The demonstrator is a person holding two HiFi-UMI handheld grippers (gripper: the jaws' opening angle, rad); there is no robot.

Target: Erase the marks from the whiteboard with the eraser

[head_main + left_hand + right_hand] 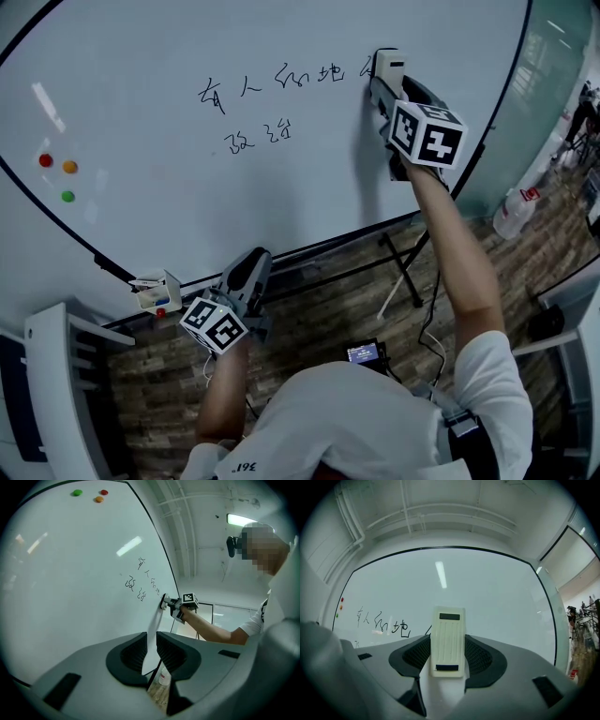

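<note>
The whiteboard (141,84) carries two rows of black handwriting (281,80), also seen in the left gripper view as handwriting (140,581). My right gripper (382,80) is raised to the right end of the top row, shut on a cream eraser (389,64) that is against the board. In the right gripper view the eraser (448,639) stands upright between the jaws, with the marks (382,626) just to its left. My left gripper (255,264) hangs low by the board's bottom edge, its jaws nearly together with nothing between them.
Red (45,160), orange (69,167) and green (67,196) magnets sit at the board's left. A small marker holder (155,291) hangs at the bottom edge. The board's stand legs (403,272), a bottle (516,211) and a white rack (56,375) stand on the wooden floor.
</note>
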